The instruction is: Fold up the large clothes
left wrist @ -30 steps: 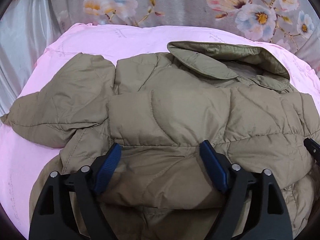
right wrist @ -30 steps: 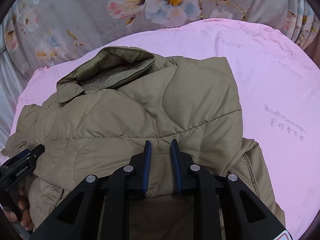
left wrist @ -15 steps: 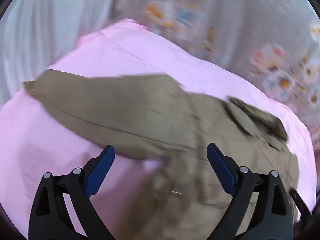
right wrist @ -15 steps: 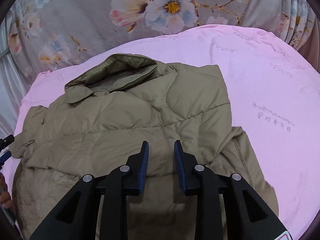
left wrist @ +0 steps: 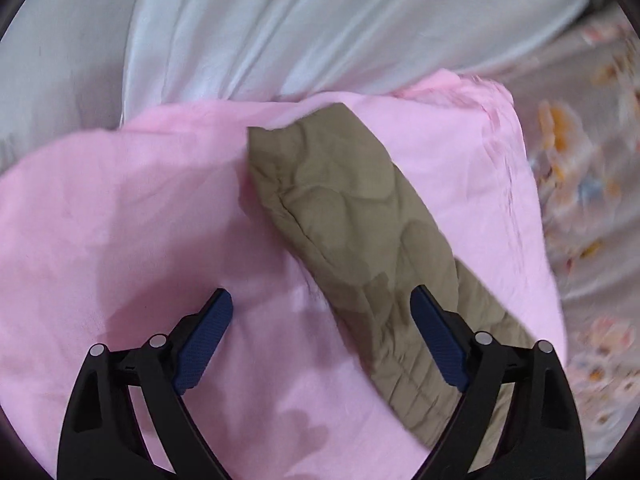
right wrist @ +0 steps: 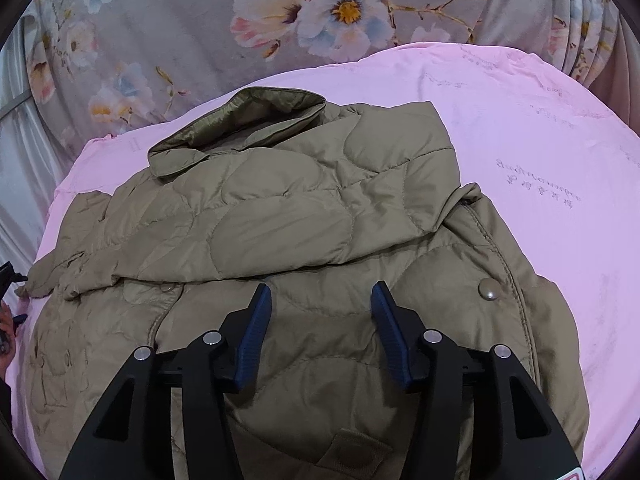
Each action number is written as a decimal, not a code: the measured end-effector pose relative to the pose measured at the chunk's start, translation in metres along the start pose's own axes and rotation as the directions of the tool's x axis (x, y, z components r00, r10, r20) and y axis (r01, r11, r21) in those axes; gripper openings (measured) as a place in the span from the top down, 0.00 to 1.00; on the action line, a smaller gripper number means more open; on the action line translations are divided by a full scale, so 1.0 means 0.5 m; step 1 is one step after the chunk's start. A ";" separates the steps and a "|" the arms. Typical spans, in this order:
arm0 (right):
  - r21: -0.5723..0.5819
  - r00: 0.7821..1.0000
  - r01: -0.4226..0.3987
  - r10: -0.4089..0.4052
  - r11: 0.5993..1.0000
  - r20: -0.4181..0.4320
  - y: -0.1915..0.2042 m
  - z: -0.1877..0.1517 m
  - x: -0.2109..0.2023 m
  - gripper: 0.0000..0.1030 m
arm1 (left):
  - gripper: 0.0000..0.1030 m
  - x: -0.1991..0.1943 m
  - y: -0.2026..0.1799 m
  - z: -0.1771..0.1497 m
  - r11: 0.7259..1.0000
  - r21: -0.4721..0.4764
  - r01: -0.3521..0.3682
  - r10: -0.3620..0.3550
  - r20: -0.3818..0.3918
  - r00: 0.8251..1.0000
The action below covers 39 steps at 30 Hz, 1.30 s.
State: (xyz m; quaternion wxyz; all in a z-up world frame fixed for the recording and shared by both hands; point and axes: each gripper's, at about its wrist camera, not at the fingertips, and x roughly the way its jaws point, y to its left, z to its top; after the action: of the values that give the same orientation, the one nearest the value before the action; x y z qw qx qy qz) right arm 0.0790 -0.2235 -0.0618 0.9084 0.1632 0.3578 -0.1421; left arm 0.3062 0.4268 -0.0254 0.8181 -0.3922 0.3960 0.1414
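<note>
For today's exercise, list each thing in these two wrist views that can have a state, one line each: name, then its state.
Jacket: lying flat on the pink sheet, one sleeve folded across its front.
Collar: standing open.
Other sleeve: stretched out on the sheet, unfolded.
Snap button: undone.
Left gripper: open, empty.
Right gripper: jaws have just been opening, nothing gripped.

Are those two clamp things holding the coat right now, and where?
Neither holds it. The left gripper hangs open over the sleeve; the right gripper, fingers just opening, hovers above the coat.
</note>
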 end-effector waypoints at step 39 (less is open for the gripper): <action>0.173 0.989 -0.090 0.068 0.981 0.130 -0.070 -0.009 -0.042 0.38 | 0.20 -0.192 -0.563 -0.781 0.470 0.745 0.473 -0.354 -0.332 0.874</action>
State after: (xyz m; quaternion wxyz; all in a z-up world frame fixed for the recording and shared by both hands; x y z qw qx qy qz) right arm 0.0482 -0.2505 -0.0570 0.9154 0.2487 0.2802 -0.1472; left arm 0.1872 -0.0434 0.0487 0.8857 -0.0684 0.3616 -0.2828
